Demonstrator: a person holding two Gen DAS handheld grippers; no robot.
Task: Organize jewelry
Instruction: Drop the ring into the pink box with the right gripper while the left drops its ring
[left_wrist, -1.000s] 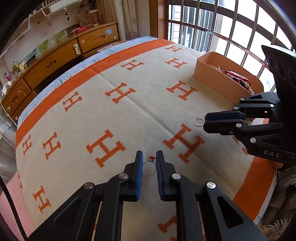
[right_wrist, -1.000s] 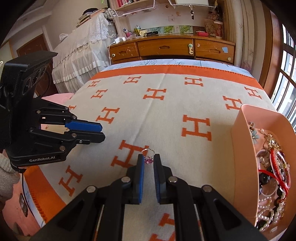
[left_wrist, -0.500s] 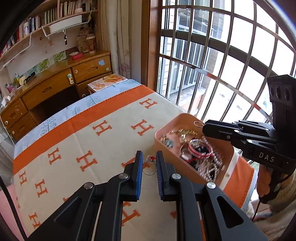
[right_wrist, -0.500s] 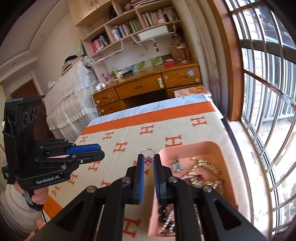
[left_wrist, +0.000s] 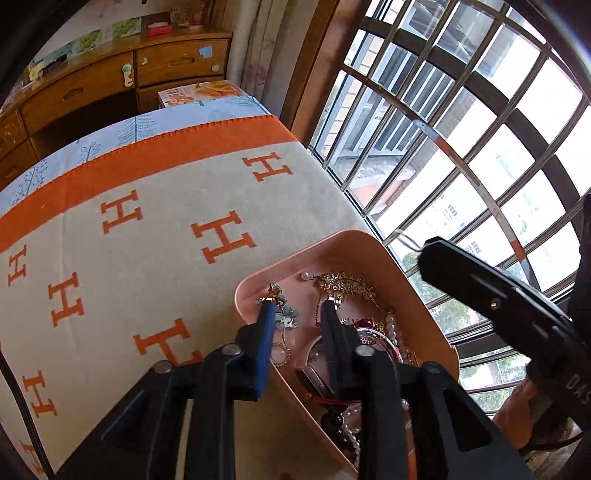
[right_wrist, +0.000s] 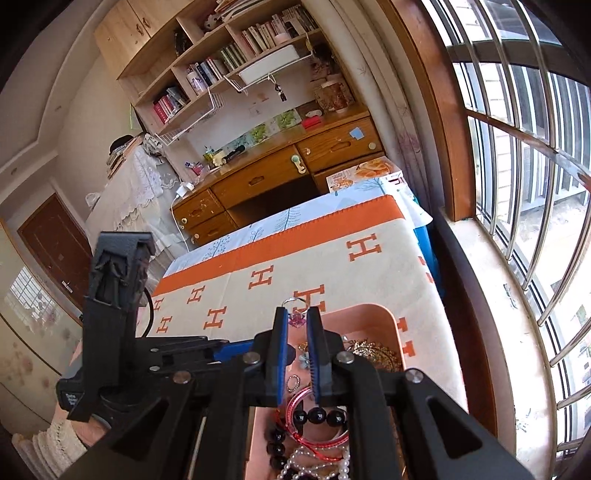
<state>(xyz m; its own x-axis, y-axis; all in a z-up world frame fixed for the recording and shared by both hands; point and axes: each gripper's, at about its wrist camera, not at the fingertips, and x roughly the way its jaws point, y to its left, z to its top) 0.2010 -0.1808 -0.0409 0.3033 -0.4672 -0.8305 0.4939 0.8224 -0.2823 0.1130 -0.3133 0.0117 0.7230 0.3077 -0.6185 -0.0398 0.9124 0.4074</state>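
Jewelry fills the pink tray (left_wrist: 354, 247) in the lower middle of my left wrist view, on the cream blanket (left_wrist: 155, 236) with orange H marks. My left gripper (left_wrist: 297, 312) reaches up from the bottom edge, tilted over the tray's near rim, its fingers spread apart with nothing between them. Below them I can pick out a blue flower piece (left_wrist: 290, 317), a gold filigree piece (left_wrist: 347, 284) and a small ring (left_wrist: 279, 352); the rest is a tangle half hidden by the black finger. My right gripper (left_wrist: 424, 251) enters from the right edge as a dark bar over the tray's far side; from here I cannot tell how its fingers stand, and only a thin wire shows at its tip against the window bars.

In my right wrist view the right gripper (right_wrist: 297, 314) rises from the bottom centre, held above the tray (right_wrist: 391, 321), and is clamped on a ring with a pink stone (right_wrist: 295, 312), whose silver hoop stands above the fingertips. Beneath lie a red bangle (right_wrist: 295, 402), black beads (right_wrist: 317, 415) and white pearls (right_wrist: 314, 461), partly cut off by the gripper body. The left gripper (right_wrist: 236, 347) comes in from the left; its tips are hidden behind my own finger.
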